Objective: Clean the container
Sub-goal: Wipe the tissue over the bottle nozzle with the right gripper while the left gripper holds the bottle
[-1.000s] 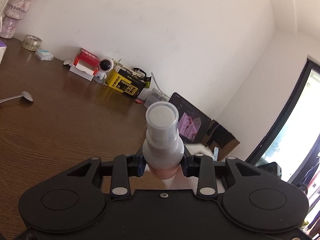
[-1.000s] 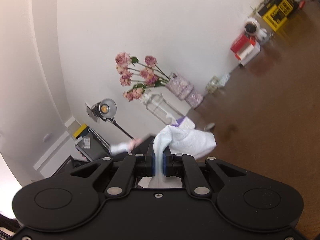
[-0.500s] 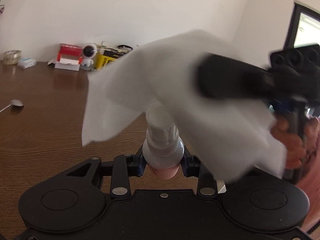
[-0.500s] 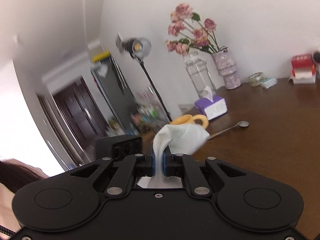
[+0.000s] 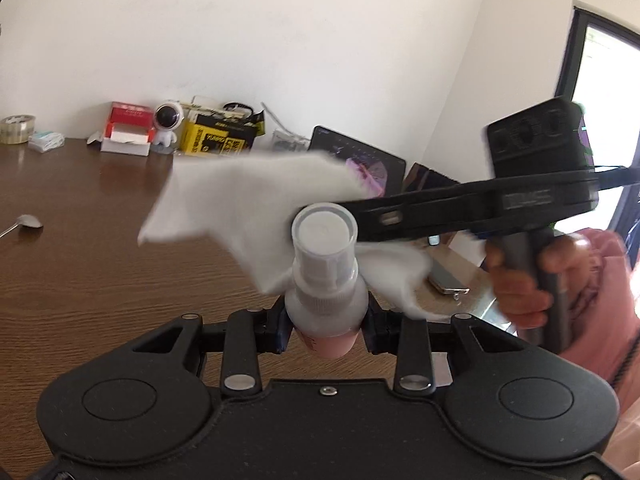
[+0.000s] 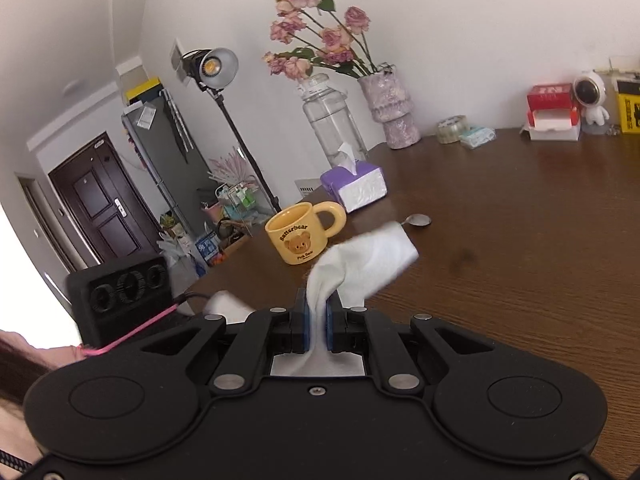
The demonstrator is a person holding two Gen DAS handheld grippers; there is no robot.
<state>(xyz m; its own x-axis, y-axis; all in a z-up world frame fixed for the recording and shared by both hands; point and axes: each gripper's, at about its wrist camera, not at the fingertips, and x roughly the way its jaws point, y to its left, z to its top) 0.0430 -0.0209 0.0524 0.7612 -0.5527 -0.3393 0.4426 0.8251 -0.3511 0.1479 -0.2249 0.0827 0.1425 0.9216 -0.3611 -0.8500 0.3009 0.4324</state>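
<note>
White painted walls (image 5: 304, 40) enclose the room, evenly daylit. A dark wood-grain table (image 6: 540, 248) runs against the far wall. A black-framed window (image 5: 592, 64) on one side admits strong daylight and is overexposed. A dark brown panelled door (image 6: 100, 216) stands in a white frame at the opposite end. Beside it stands a grey refrigerator (image 6: 164, 152) with papers fixed to its front. A studio lamp on a black stand (image 6: 212, 66) is lit and stands between the refrigerator and the table. A wire rack of small goods (image 6: 236, 200) stands at the lamp's foot. The floor is hidden from both views.
</note>
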